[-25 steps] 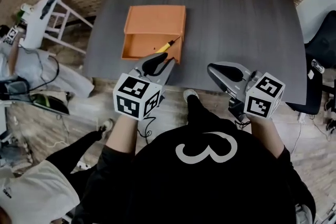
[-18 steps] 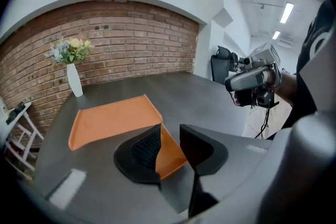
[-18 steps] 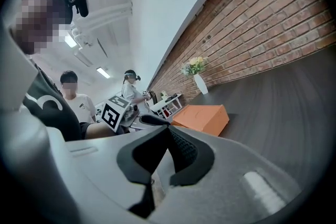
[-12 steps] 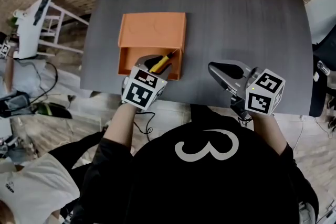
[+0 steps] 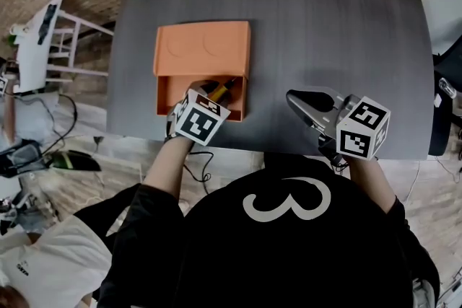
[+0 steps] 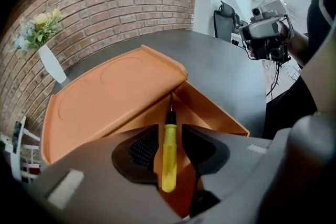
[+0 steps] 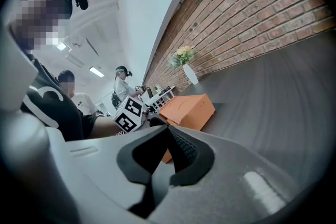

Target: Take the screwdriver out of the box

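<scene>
The screwdriver [image 6: 169, 152] lies in the open part of the orange box [image 5: 202, 47]. Its yellow handle is toward me and its thin shaft points into the corner where the side wall meets the flat orange panel. The box sits on the dark table [image 5: 325, 25], close to the edge nearest me.

My left gripper [image 6: 169, 131] points steeply down into that compartment. Its jaws have just been opening and now stand wide, with the handle running straight up the gap between them. I see a little space on either side, so the ribbed pads [image 6: 143, 148] are not pressing on it yet.

To do this well, I think I should keep the handle centred and settle a touch lower, so the pads meet its thick middle rather than the butt end. Then I should close squarely and lift along the shaft's line, so the tip doesn't catch the wall or drag the light box.

My right gripper [image 7: 169, 136] hangs over the table's near edge, well apart from the box. Its jaws are together on nothing.
</scene>
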Motion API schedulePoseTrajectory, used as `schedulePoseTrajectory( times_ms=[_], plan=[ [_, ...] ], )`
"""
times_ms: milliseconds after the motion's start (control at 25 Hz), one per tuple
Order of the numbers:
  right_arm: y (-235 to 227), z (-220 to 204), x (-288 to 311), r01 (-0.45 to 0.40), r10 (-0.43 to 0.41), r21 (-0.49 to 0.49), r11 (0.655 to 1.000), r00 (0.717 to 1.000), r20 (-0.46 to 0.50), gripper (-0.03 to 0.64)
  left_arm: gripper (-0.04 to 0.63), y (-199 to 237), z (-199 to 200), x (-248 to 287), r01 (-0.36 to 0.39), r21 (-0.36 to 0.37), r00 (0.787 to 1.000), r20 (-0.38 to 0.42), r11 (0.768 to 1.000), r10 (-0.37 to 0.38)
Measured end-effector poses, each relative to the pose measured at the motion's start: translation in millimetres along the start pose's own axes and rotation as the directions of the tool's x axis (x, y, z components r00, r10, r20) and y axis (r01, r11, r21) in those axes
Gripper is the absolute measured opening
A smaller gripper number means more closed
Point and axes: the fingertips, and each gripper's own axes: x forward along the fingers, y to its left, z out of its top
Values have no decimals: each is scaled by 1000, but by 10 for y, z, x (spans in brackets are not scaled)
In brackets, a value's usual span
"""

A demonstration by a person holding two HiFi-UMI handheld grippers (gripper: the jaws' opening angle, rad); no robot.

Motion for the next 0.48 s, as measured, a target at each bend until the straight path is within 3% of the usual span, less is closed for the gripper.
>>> schedulePoseTrajectory(
  times_ms=[480],
  plan=[
    [-103, -85, -32, 21, -21, 27, 999, 1000, 7, 2, 107, -5, -106, 113, 22, 4, 997, -70, 1000, -22]
  ],
)
